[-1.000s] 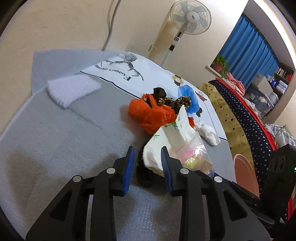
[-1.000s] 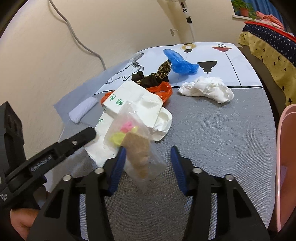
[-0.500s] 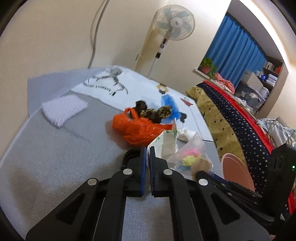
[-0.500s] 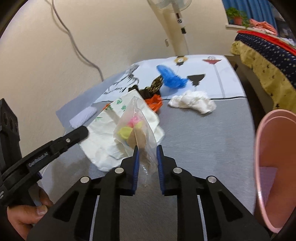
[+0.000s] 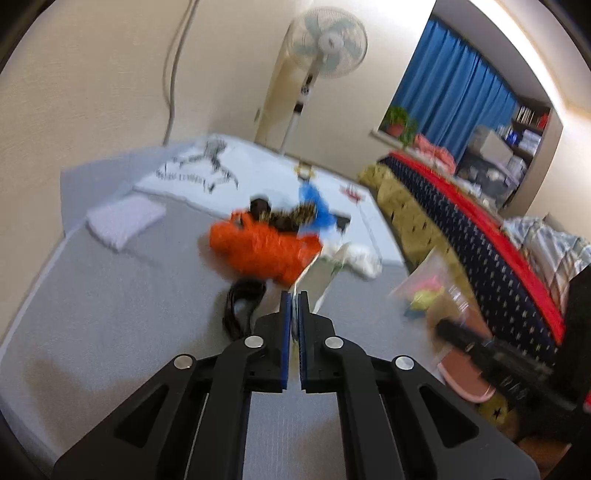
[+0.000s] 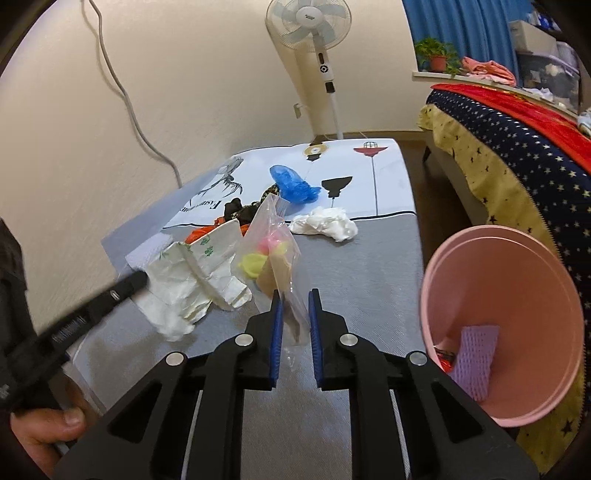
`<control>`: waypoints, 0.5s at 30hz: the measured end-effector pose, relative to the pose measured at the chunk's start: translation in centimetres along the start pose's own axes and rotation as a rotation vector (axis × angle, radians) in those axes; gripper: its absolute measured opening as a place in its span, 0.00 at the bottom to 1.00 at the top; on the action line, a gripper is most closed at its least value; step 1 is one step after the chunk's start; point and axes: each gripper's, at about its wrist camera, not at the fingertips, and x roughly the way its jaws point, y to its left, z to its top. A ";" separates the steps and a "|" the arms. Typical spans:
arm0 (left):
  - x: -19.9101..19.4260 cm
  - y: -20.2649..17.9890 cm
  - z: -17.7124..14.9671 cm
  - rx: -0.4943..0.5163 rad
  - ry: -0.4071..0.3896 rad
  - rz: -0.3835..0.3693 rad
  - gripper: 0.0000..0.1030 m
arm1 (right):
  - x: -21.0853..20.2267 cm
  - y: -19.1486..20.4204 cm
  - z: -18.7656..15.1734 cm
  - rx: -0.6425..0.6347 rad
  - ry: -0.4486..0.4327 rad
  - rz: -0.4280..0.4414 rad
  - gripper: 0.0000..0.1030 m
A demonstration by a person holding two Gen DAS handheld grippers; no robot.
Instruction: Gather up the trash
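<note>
My left gripper (image 5: 293, 295) is shut on the edge of a white paper bag with green print (image 5: 322, 272), lifted off the grey mat. In the right wrist view that bag (image 6: 199, 266) hangs crumpled from the left gripper's finger (image 6: 110, 295). My right gripper (image 6: 294, 295) is closing its jaws on a clear plastic bag (image 6: 269, 243) with pink and yellow bits inside; the bag stands up between the blue pads. A pink bin (image 6: 517, 288) sits to the right, with a purple net (image 6: 476, 354) inside.
On the mat lie an orange bag (image 5: 258, 251), a black cable (image 5: 240, 306), a dark leopard cloth (image 6: 243, 210), a blue shoe cover (image 6: 291, 184) and crumpled white tissue (image 6: 325, 223). A fan (image 6: 308, 22) stands behind; a bed (image 6: 517, 147) runs along the right.
Both grippers went from open to shut, the left on the white paper bag, the right on the clear bag. Both have risen with their bags, and the pink bin has come into view.
</note>
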 end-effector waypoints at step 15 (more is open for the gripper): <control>-0.8 -1.5 -1.4 0.057 0.013 0.001 0.02 | -4.3 -1.1 0.0 0.002 -0.043 -0.056 0.13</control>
